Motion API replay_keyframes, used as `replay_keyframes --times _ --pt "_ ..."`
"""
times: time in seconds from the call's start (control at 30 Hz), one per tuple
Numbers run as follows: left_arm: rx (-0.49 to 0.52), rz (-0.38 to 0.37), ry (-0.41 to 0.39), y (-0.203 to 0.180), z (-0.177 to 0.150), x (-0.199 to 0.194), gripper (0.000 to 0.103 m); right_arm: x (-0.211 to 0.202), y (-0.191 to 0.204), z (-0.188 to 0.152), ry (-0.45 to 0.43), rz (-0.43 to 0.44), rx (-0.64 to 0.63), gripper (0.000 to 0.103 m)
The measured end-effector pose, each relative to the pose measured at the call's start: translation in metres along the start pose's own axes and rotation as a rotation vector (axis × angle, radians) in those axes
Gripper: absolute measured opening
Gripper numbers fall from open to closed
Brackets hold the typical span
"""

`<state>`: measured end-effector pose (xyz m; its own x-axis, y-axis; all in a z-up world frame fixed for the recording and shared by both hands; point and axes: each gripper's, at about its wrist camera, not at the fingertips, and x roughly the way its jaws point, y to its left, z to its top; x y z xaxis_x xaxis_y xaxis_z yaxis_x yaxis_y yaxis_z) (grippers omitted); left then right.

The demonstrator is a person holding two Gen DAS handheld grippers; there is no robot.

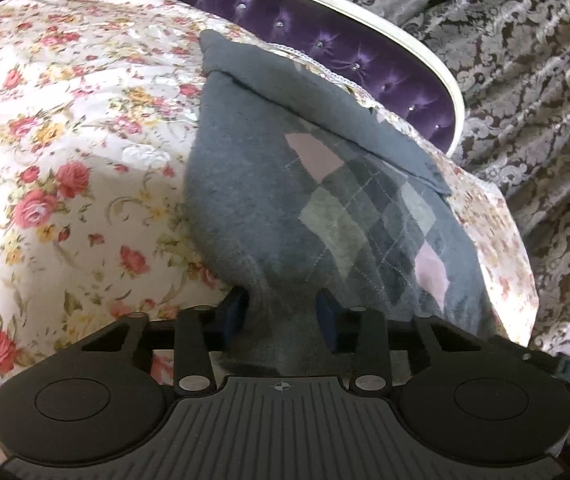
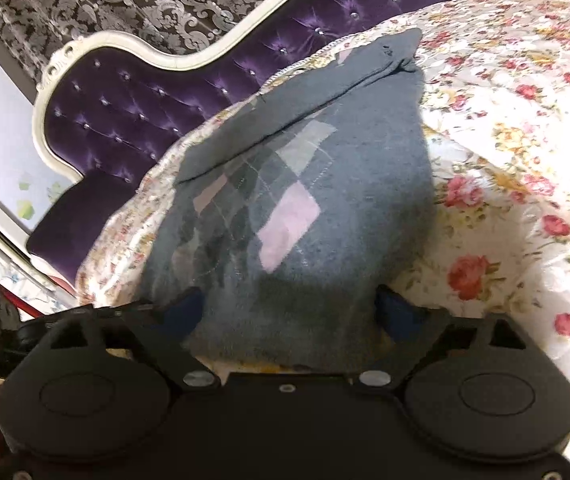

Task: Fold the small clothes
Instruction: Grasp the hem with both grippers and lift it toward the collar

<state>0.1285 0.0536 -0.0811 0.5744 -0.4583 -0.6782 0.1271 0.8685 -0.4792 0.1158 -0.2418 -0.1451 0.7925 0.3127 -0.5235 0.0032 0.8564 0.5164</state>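
Grey argyle knit garment (image 1: 269, 208) is lying on the floral bedspread (image 1: 65, 152), near the bed's edge by the purple tufted headboard (image 1: 325, 36); its near hem is reaching into both tools. Left gripper (image 1: 281, 314) is standing narrow, blue pads pinching a bunched neck of the knit, so it is holding the garment. Right gripper (image 2: 291, 312) is standing fairly wide with the near hem spread between the jaws; pads look to be sitting at the fabric's sides, but I cannot tell whether they are pressing on it. Risks, as a guess: the left pinch is taking only a small gather, so a pull could be stretching the knit or slipping off; if the right jaws are not biting when lifting, one corner is dropping and the fold is going skewed; the far folded-over flap could be flopping open; the glossy bedspread could be dragging along or letting the garment slide toward the edge. Materials: knit looks soft, fuzzy, thick, limp, with pink, pale grey and dark diamonds; bedspread is shiny, quilted, rose-printed; headboard is satin-like, buttoned, with a curved cream frame; patterned damask curtain (image 1: 525, 80) is hanging behind.
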Motion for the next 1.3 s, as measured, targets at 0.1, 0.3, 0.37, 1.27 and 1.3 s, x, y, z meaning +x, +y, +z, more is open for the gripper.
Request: replay_keyframes --times 0.1,0.3,0.37,1.27,1.3 --pt "0.030 0.034 0.005 -0.004 0.000 0.001 0.009 0.001 -0.004 0.000 0.011 -0.016 0.010 0.055" --pt "0.011 0.011 -0.021 -0.007 0.006 -0.014 0.006 0.001 -0.003 0.000 0.029 -0.026 -0.002 0.013" --pt "-0.008 -0.021 -0.045 -0.008 0.016 -0.025 0.006 -0.006 0.001 0.005 0.003 -0.011 -0.019 0.012" --pt "0.020 -0.093 -0.194 -0.018 0.234 0.096 0.006 0.089 -0.018 0.232 -0.288 0.109 -0.032 0.012" --pt "0.017 -0.086 -0.186 -0.015 0.238 0.109 0.006 0.101 -0.024 0.237 -0.280 0.094 -0.025 0.012"
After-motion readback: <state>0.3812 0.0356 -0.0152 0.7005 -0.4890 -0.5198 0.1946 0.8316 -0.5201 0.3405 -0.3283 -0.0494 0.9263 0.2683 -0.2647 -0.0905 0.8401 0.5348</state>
